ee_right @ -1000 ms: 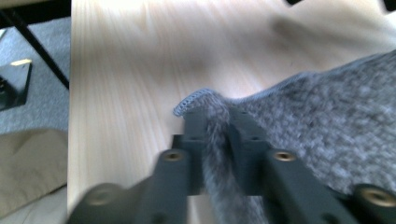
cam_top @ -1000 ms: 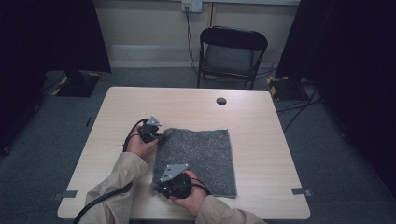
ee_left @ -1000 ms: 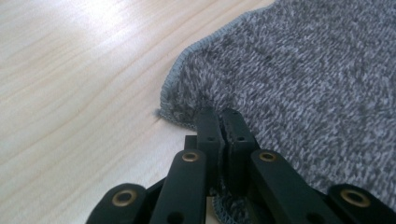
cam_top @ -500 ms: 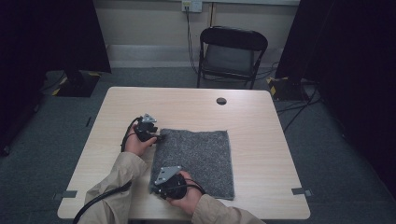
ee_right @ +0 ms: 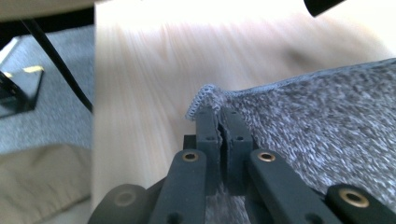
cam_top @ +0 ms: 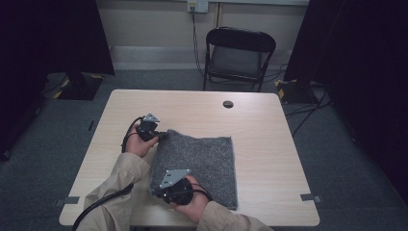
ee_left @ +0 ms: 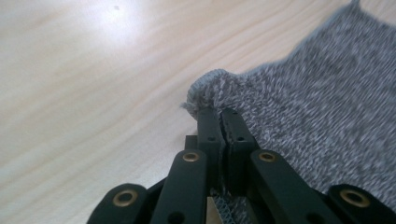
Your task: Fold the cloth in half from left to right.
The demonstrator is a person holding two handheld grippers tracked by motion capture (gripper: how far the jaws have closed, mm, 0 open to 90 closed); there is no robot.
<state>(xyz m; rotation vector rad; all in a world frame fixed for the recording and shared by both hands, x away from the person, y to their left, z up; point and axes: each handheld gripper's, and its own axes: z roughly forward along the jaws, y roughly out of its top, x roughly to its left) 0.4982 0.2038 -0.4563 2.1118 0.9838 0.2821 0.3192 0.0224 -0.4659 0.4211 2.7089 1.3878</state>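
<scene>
Tools pinch cloth (grey).

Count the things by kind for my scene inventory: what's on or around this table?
Grey cloth: 1
Tools: 2, left tool and right tool, each pinching a corner of the cloth
Table: 1
Black folding chair: 1
Total: 5

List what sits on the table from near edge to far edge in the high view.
Right tool pinching the grey cloth's near-left corner → grey cloth → left tool pinching its far-left corner → small dark round cap near the table's far edge.
</scene>
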